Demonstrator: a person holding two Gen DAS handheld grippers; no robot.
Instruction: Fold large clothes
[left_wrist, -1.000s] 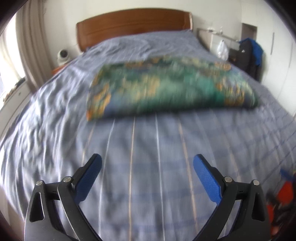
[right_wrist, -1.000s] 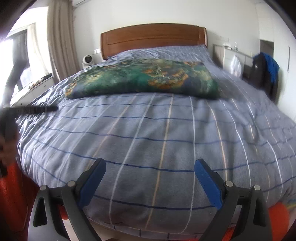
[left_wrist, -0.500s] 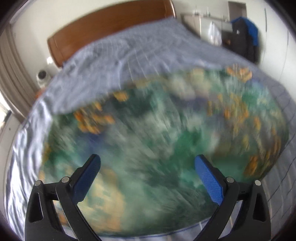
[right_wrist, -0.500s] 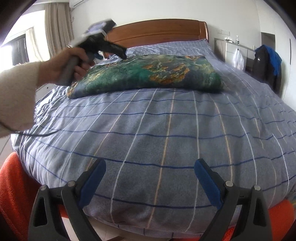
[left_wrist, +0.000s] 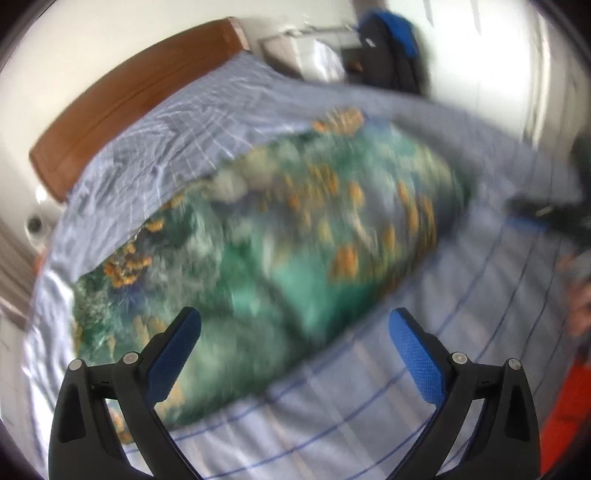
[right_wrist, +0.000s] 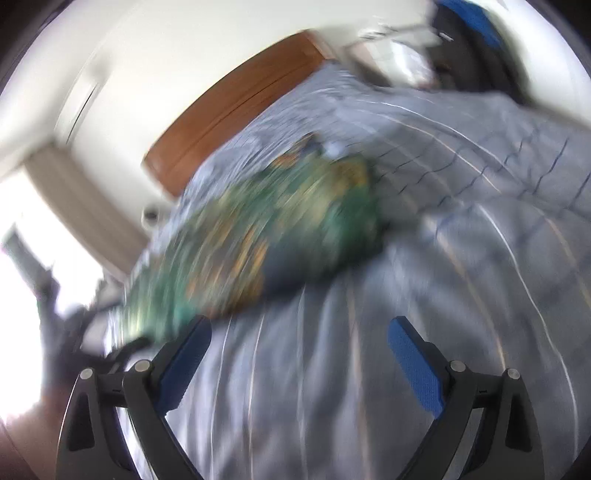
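A folded green cloth with orange patches (left_wrist: 266, 251) lies on the striped blue-grey bed cover (left_wrist: 369, 406). Both views are motion-blurred. My left gripper (left_wrist: 295, 350) is open, hovering over the cloth's near edge with nothing between its blue pads. In the left wrist view the other gripper (left_wrist: 546, 218) shows blurred at the right, just past the cloth's right end. My right gripper (right_wrist: 299, 354) is open above the bed cover, with the same cloth (right_wrist: 258, 236) ahead and to its left. The left-hand tool (right_wrist: 62, 332) appears as a dark blur at the far left of that view.
A brown wooden headboard (left_wrist: 140, 99) stands at the far end of the bed. A white cabinet (left_wrist: 306, 55) and dark and blue clothing (left_wrist: 391, 48) are at the back right. Curtains (right_wrist: 81, 206) and a bright window are on the left. Something orange (left_wrist: 565, 398) sits at the bed's near right.
Both grippers have swept forward over the bed toward the cloth and tilted. The left one went from the bed's foot to above the cloth; the right one followed toward its right end.
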